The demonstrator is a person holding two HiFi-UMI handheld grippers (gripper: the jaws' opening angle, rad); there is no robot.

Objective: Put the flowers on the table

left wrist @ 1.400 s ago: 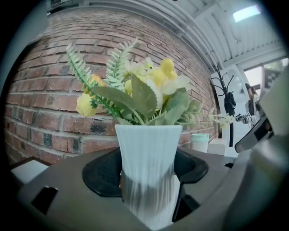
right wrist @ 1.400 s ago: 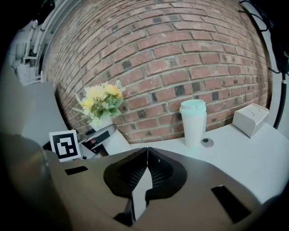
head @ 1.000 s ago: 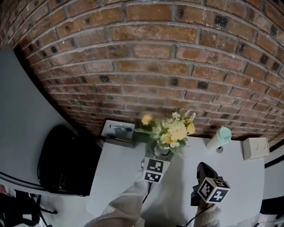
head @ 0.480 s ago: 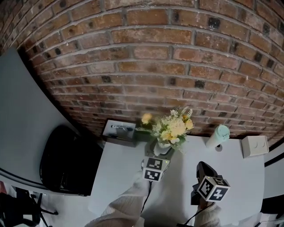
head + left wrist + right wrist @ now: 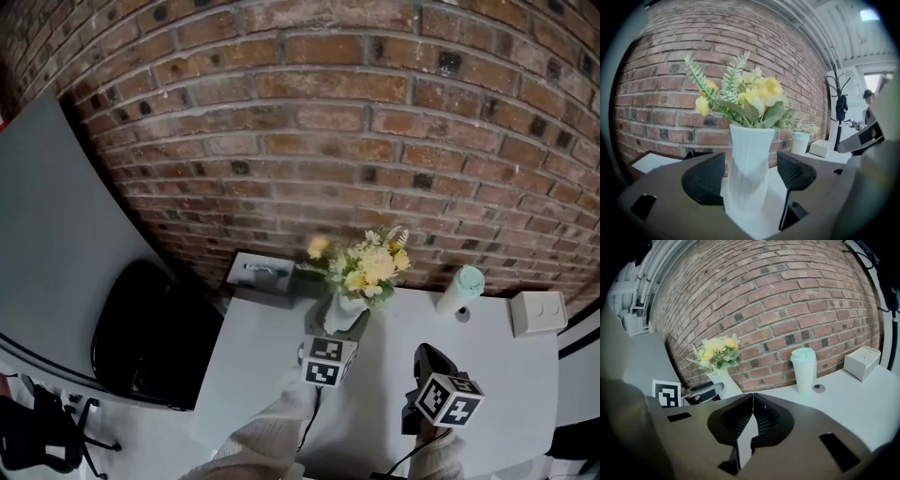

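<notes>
Left tongs (image 5: 750, 180), jaws apart, straddle the white ribbed vase (image 5: 751, 145) of flowers (image 5: 750, 96), with a gap at the right pad; right tongs (image 5: 752, 420), jaws together, empty; vase judged stiff, smooth, breakable, top-heavy, best gripped at its narrow waist.

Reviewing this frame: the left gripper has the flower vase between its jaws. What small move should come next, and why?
Probably draw the left gripper straight back with its jaws apart. The white vase of flowers looks set on the table, and a gap shows between it and one pad, so the grip seems released.
</notes>
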